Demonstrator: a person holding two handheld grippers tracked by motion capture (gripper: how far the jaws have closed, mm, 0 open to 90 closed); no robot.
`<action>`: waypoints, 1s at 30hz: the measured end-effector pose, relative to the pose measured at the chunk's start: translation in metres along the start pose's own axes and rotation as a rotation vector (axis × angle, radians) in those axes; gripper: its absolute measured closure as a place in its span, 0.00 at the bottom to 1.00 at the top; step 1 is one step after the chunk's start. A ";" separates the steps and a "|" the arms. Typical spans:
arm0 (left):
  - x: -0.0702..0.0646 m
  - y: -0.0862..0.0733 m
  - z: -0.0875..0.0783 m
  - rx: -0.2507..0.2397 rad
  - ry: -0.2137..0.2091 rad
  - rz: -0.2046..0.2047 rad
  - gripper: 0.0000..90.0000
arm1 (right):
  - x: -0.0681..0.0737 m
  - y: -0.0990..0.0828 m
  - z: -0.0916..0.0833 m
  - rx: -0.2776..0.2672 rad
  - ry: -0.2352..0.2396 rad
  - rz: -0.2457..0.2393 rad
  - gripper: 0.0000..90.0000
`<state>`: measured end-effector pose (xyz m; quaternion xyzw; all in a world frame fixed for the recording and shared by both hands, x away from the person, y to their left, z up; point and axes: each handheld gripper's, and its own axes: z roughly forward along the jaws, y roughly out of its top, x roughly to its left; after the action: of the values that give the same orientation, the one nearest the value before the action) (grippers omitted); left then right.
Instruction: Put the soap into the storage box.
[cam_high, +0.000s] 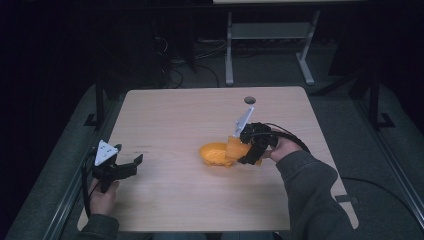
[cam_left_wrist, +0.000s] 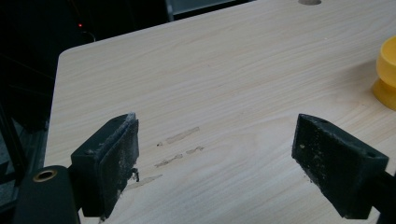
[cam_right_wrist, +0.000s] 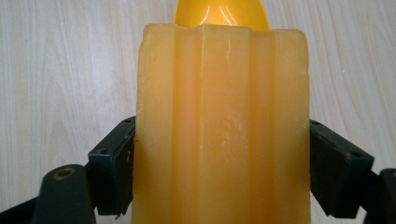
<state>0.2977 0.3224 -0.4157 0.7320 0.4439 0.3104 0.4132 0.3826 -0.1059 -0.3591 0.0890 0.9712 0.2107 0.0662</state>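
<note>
Right gripper (cam_right_wrist: 219, 158) fingers clamp ribbed orange block (cam_right_wrist: 222, 121) at flat sides; looks waxy, stiff, maybe slippery. Yellow bowl (cam_high: 216, 153) beyond fingertips. Left gripper (cam_left_wrist: 215, 163) fingers wide apart, empty, over bench (cam_high: 175, 115).

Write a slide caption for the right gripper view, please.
Right gripper shut on a ribbed orange block, above a yellow bowl.
</note>
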 end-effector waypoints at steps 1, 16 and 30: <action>0.000 0.000 0.000 0.000 0.000 0.000 0.16 | 0.000 0.002 0.000 -0.001 0.000 -0.005 0.23; 0.000 0.000 0.000 -0.003 0.001 -0.005 0.16 | -0.003 0.023 0.009 -0.001 0.020 -0.042 0.23; 0.001 0.000 0.000 -0.008 0.001 -0.007 0.16 | -0.003 0.041 0.020 0.006 0.046 -0.074 0.23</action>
<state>0.2979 0.3231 -0.4156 0.7287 0.4454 0.3113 0.4168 0.3949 -0.0622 -0.3595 0.0484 0.9758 0.2071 0.0511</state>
